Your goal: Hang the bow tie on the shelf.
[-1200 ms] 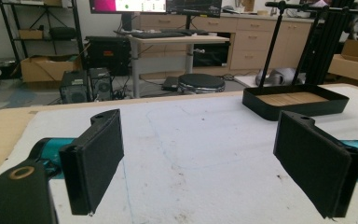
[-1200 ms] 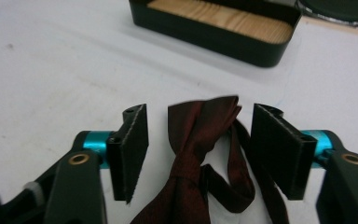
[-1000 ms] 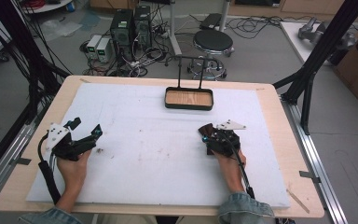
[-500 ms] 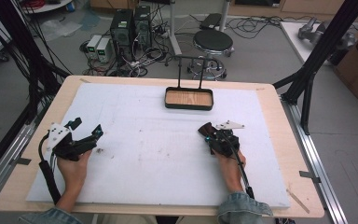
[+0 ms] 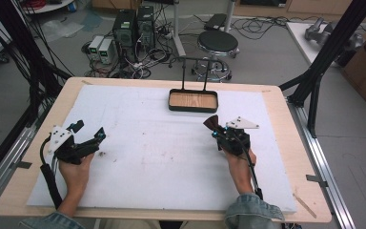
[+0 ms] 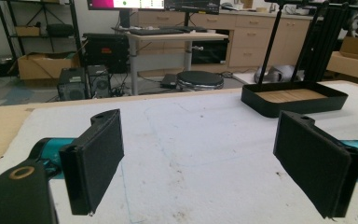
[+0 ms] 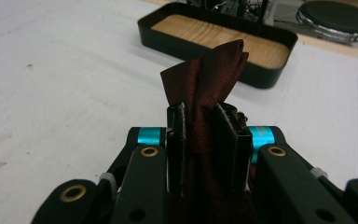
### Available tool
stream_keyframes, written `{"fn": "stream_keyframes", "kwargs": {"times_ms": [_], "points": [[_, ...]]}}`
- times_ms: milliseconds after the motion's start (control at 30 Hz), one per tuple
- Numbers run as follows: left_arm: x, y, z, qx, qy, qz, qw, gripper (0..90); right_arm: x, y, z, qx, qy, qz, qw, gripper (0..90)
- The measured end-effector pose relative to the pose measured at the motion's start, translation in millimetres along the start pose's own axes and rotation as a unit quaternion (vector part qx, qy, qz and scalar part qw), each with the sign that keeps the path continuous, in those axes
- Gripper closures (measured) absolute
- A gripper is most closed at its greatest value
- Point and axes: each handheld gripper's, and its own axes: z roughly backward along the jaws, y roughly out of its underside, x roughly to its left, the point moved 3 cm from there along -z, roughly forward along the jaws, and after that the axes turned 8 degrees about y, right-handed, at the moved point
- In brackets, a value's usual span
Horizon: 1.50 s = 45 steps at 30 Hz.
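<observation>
Dark red cloth [image 7: 204, 84] pinched in the right claw [image 7: 200, 121] just above the bench [image 5: 138, 157], short of the wooden-floored tray [image 5: 193, 101]; left claw [image 6: 200, 163] wide, empty; placing still left, seemingly.

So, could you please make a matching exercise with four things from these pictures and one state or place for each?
Things:
1. left tongs
2. right tongs
3. dark red cloth
4. black tray

States or places:
A. sticks up from between two pads
B. at the far edge of the white mat, with a wooden floor inside
C. open, with nothing between the pads
D. shut on a piece of fabric

Pairs: 1-C, 2-D, 3-A, 4-B
</observation>
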Motion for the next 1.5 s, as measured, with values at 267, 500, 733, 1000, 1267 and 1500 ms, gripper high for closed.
{"fn": "stream_keyframes", "kwargs": {"times_ms": [267, 500, 733, 1000, 1267, 1500], "points": [[0.8, -0.1, 0.7, 0.000, 0.000, 0.000, 1.0000, 16.2, -3.2, -33.8, 11.7, -0.030, -0.012, 0.010, 0.9994, 75.1], [0.9, 0.4, 0.1, 0.001, 0.001, 0.000, 1.0000, 16.3, -10.2, -60.5, 16.4, -0.054, -0.020, 0.014, 0.9982, 75.1], [1.3, 0.5, 0.0, 0.000, 0.001, 0.003, 1.0000, 16.2, -18.1, -79.5, 13.8, -0.065, -0.031, 0.013, 0.9973, 75.1], [1.5, 1.2, -1.3, 0.001, 0.003, 0.003, 1.0000, 16.3, -30.9, -102.3, 6.0, -0.081, -0.036, 0.008, 0.9960, 75.1], [1.1, 1.6, -1.9, 0.002, 0.005, 0.004, 1.0000, 16.3, -42.6, -118.7, -8.5, -0.086, -0.030, 0.009, 0.9958, 75.1], [0.2, 2.0, -3.3, 0.000, 0.009, 0.004, 1.0000, 16.3, -49.1, -130.6, -22.8, -0.082, -0.033, 0.005, 0.9961, 75.0]]}}
